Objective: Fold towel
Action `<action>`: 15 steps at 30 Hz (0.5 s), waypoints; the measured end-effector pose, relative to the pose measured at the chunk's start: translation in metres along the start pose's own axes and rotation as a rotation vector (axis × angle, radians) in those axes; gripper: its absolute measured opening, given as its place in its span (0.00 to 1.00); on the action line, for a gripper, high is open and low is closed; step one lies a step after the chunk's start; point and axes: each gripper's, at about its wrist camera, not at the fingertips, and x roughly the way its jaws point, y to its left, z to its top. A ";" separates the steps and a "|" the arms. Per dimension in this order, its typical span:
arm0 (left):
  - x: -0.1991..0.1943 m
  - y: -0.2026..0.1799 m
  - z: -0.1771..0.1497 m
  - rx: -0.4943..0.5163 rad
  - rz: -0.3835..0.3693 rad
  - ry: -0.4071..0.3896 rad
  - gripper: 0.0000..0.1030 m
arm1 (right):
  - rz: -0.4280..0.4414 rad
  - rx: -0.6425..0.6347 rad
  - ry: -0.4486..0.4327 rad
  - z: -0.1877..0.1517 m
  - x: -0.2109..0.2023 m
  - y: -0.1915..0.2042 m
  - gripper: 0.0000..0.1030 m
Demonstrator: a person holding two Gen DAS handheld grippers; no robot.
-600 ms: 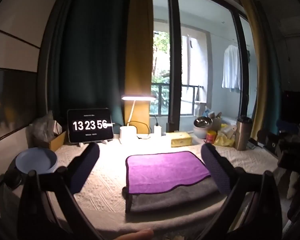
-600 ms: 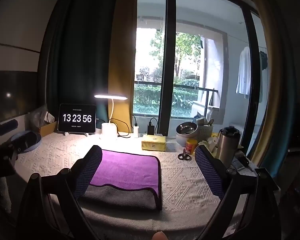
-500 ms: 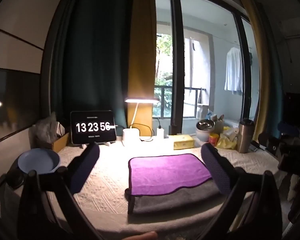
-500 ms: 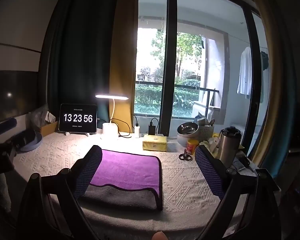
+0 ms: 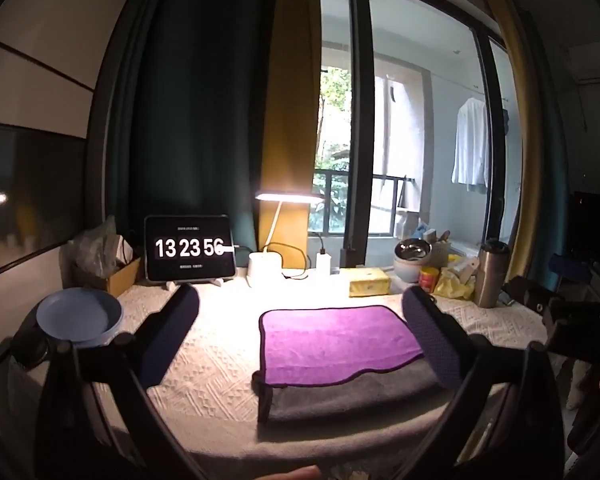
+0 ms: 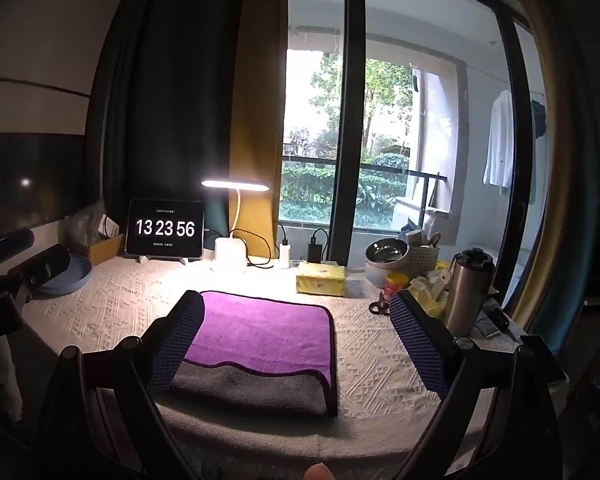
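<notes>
Between both spread grippers' fingers (image 6: 184, 332) lies the folded towel (image 5: 336, 344), untouched.

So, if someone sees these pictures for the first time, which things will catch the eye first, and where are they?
The purple towel stands out most: it lies in the middle of the white tablecloth, folded so a grey band shows along its near edge. Behind it, a lit desk lamp glows beside a tablet clock reading 13 23 56. Both the left gripper and right gripper hang above the table with jaws open, holding nothing.
</notes>
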 end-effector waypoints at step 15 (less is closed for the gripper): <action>0.000 0.003 -0.002 -0.006 0.004 0.014 0.99 | 0.000 0.003 0.007 -0.003 0.000 0.002 0.93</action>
